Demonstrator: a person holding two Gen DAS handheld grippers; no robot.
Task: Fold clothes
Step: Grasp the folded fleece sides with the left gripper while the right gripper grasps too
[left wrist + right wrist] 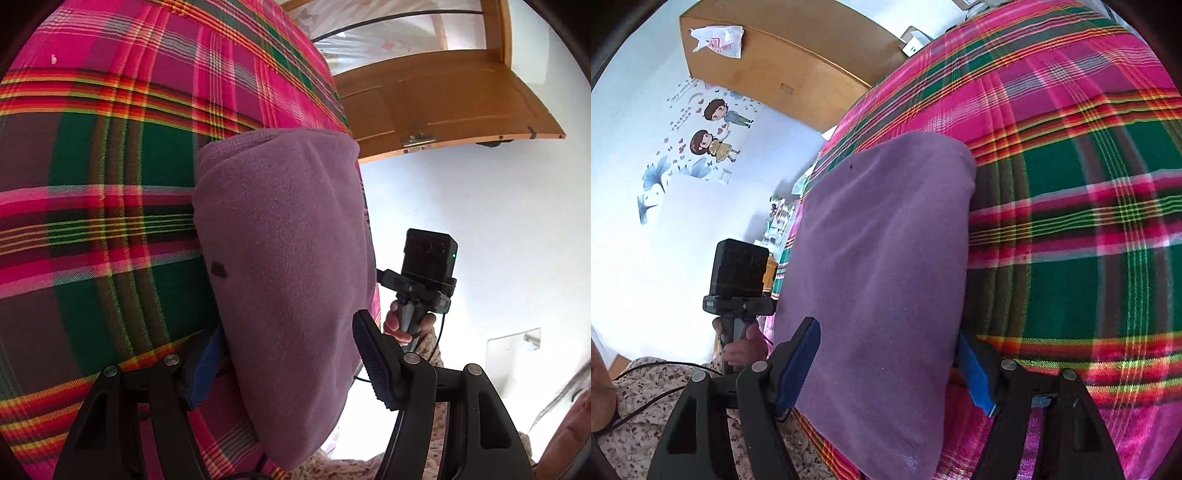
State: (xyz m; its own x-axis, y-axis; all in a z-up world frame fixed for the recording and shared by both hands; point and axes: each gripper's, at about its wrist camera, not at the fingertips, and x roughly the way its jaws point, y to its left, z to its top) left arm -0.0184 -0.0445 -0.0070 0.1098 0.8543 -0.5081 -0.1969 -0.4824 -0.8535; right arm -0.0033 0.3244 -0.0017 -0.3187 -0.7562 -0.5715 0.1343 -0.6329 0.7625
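A folded purple fleece garment (pixel 284 258) (pixel 882 258) lies on a pink, green and red plaid bedspread (pixel 103 184) (pixel 1071 221). My left gripper (pixel 290 362) stands wide open astride the garment's near end. Its blue pads (pixel 369 354) sit at the cloth's two sides, the left one partly hidden under the edge. My right gripper (pixel 886 369) is also wide open at the garment's opposite end, a blue pad (pixel 975 373) on each side, with the cloth lying loose between them. Each view shows the other gripper's camera block (pixel 428 258) (pixel 738 273), held by a hand.
The bed's edge runs beside the garment in both views. A wooden door (pixel 443 103) stands open behind it. A wooden cabinet (pixel 768 62) and a white wall with cartoon stickers (pixel 713 129) are on the other side. A person's floral sleeve (pixel 665 398) is low in view.
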